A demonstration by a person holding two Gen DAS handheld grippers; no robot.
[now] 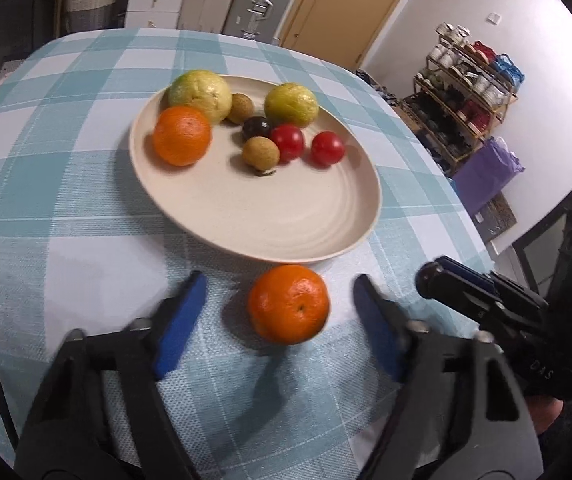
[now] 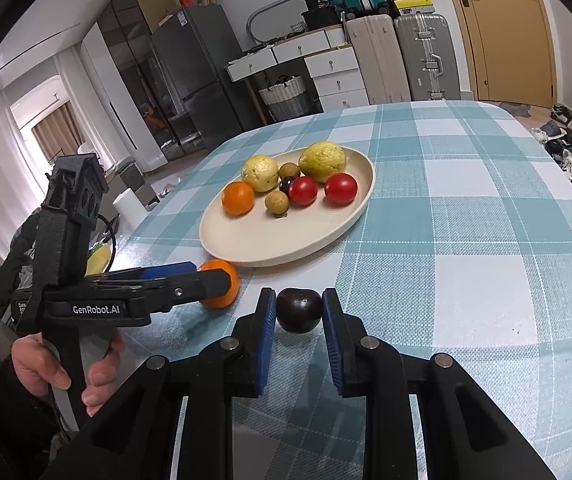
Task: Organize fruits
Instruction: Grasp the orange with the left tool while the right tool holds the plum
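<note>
So two fruits are sitting on the table's checked cloth point(image 1: 66, 200), still outside the plate point(image 1: 270, 224): a loose orange point(image 1: 288, 303) just near of the plate rim, and a dark plum point(image 2: 299, 309) a bit to its right.

The left gripper point(image 1: 280, 320) is hanging around the orange with its fingers spread wide, a clear gap on both sides, touching nothing. The right gripper point(image 2: 299, 320) is framing the plum with the blue pads right at its sides; I honestly can't tell if they're already squeezing or just a hair off.

Handling-wise, I'm guessing the orange is light-ish, firm and round, with a pebbly skin that gives decent grip, so closing across its widest middle looks safest; too high and it's probably popping out and rolling. The plum looks glossy and smooth, likely slippery and easy to bruise, so a gentle pinch at its equator.

The plate is already holding an orange, two guavas, tomatoes and small brown fruits at its far side, with the near half bare.
</note>
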